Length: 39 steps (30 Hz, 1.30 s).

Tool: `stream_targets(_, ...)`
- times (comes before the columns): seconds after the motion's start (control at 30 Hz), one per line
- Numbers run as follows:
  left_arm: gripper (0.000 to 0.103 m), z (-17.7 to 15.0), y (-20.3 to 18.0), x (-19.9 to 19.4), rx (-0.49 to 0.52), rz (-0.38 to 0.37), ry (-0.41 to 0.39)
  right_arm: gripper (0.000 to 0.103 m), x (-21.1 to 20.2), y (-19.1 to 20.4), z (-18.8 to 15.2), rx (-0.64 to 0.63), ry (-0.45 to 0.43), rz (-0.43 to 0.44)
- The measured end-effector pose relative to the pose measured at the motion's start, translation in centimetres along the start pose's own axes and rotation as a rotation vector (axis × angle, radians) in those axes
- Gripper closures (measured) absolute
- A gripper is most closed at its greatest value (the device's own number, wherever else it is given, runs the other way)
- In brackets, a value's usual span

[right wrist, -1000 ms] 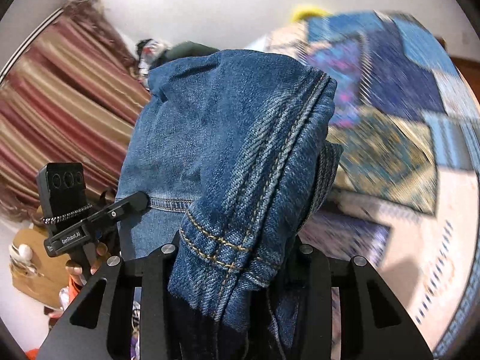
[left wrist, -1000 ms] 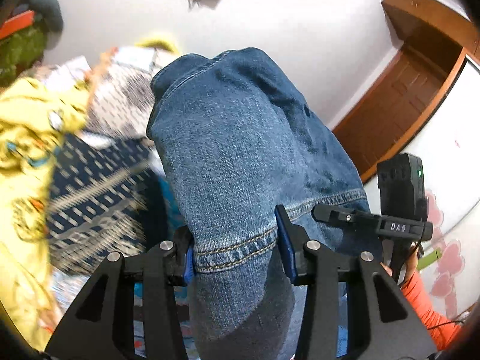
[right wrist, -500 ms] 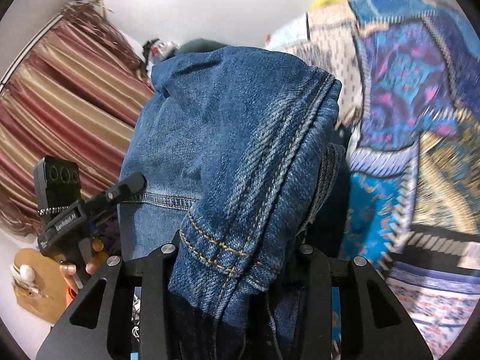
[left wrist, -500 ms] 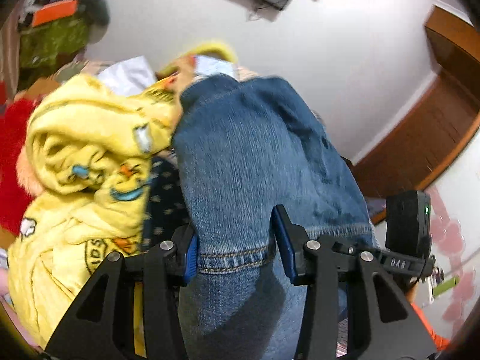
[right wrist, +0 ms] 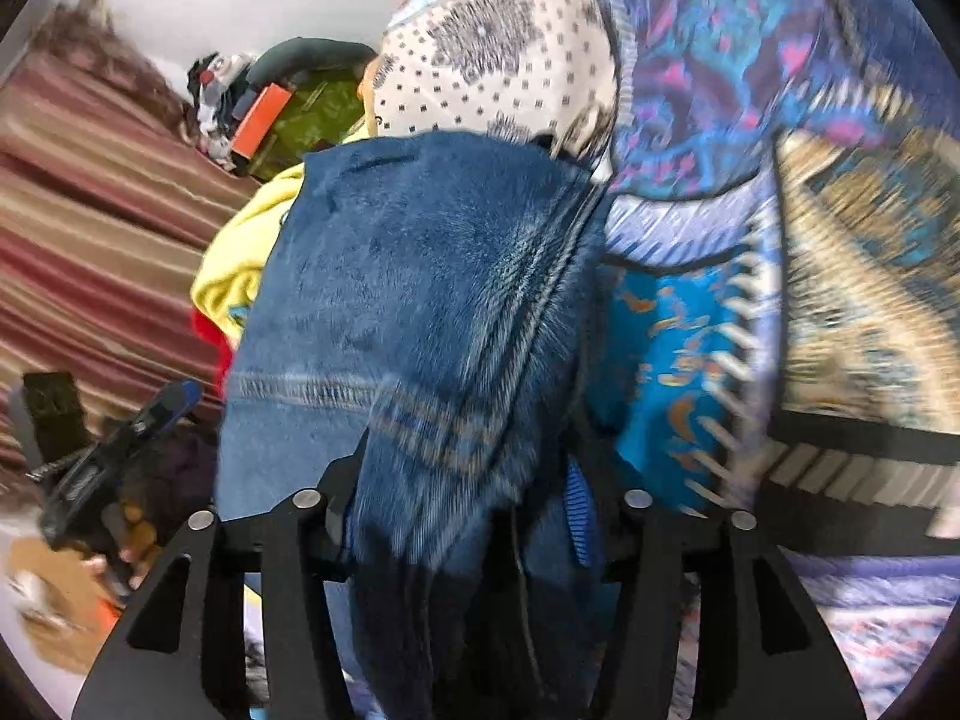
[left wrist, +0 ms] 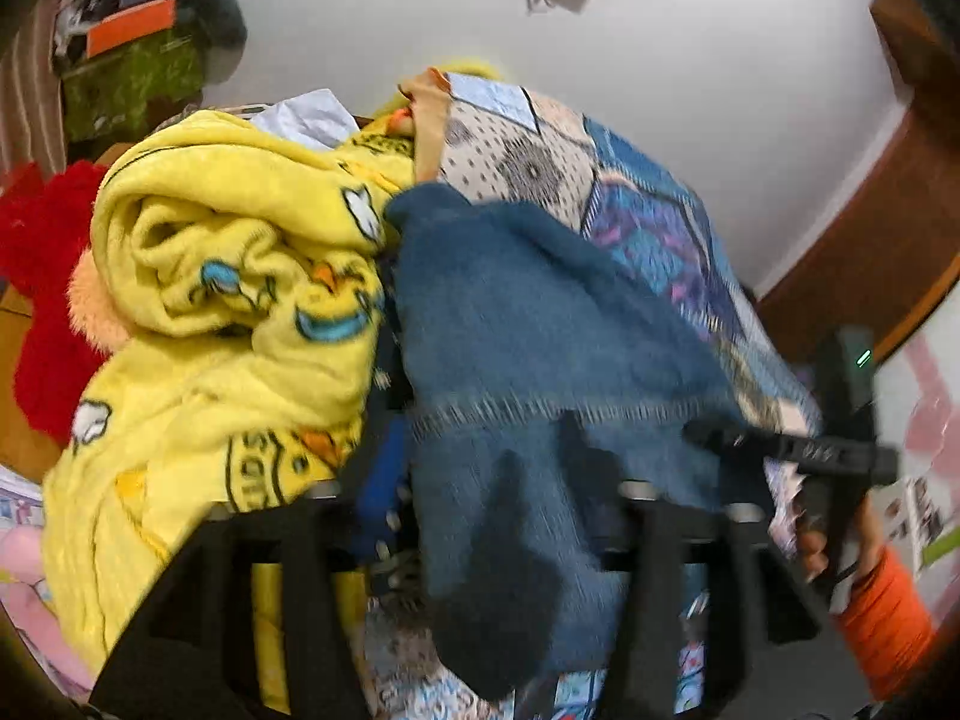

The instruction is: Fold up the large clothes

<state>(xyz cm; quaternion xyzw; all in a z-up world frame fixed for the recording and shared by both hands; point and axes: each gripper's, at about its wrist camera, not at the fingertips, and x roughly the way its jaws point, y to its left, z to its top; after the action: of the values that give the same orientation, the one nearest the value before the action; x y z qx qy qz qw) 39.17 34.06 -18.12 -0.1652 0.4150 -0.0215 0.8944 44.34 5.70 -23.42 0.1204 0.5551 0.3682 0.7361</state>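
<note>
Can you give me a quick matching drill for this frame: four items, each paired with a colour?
Items:
1. jeans
2. fleece blanket
3. sleeve
4. curtain

Colours:
A. yellow with cartoon prints
B. maroon and tan stripes
C. blue denim
D. orange

Pairs: 1-C, 2-A, 3-D, 4-B
</note>
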Motion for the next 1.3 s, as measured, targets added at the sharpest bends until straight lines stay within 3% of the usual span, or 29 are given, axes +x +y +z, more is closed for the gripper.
stream_targets(0.1,0.029,-1.8,-1.4,0.6,0.068,0.057,0.031,0.046,-1.8,1.2,-1.1,-0.105,-0.032,-0.121)
stream_targets(0.2,0.021,-4.5,-2.6,1.7,0.103,0.166,0.109,0.034,-3.3,2.1,-2.3,-0.172,-0.029,-0.197)
stream_targets(0.3,0.013,-7.1,-2.9,1.6,0.106,0.216,0.117,0.028,-3.5,2.4,-3.6,-0.231,-0.019,-0.246)
stream_targets(0.43,0.013,-9.7,-3.2,0.2,0.097,0.271,0.155,0.028,-4.4,2.0,-6.3,-0.265,0.019,-0.308)
stream_targets(0.57,0.013,-10.7,-5.2,-3.5,0.132,0.308,0.107,0.028,-7.4,2.9,-8.4,-0.29,-0.005,-0.297)
stream_targets(0.7,0.013,-10.2,-8.9,-9.4,0.179,0.312,-0.026,0.028,-12.6,5.7,-9.4,-0.333,-0.119,-0.256)
stream_targets(0.9,0.013,-10.0,-15.0,-19.5,0.244,0.259,-0.283,0.028,-22.6,11.7,-11.5,-0.434,-0.388,-0.184)
stream_targets(1.07,0.008,-12.5,-19.7,-28.0,0.267,0.198,-0.532,0.028,-28.9,15.7,-15.0,-0.473,-0.589,-0.149)
stream_targets(1.3,0.006,-17.7,-23.6,-35.1,0.279,0.196,-0.78,0.027,-33.6,19.1,-21.1,-0.542,-0.783,-0.096)
